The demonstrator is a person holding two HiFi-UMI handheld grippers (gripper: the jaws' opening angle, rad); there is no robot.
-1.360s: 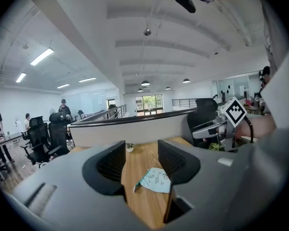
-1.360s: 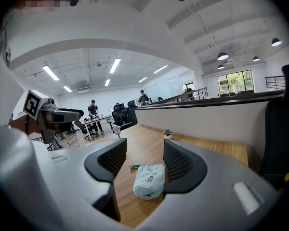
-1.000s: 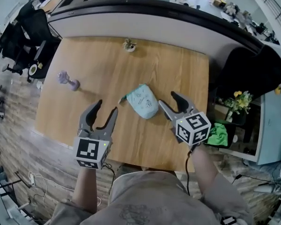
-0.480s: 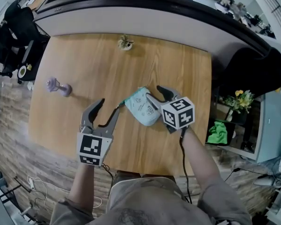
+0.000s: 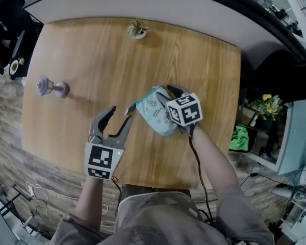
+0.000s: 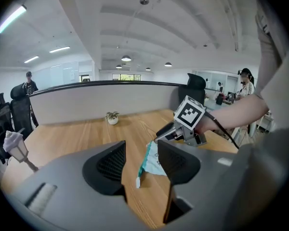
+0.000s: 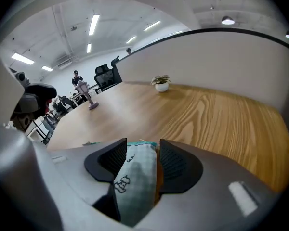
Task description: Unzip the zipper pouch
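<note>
Clamping pouch (image 5: 152, 111) by its right end on table (image 5: 92, 50) with right gripper (image 5: 168, 94); held left gripper (image 5: 120, 115) agape, empty, just off free left tip, roughly along pouch's long axis.

no readable text anywhere, tiny print on the zipper pouch (image 5: 153, 111) too blurred

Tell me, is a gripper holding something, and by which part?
The right gripper pinches the zipper pouch by its fabric edge, on the side away from the left gripper. The left gripper is open and holds nothing.
</note>
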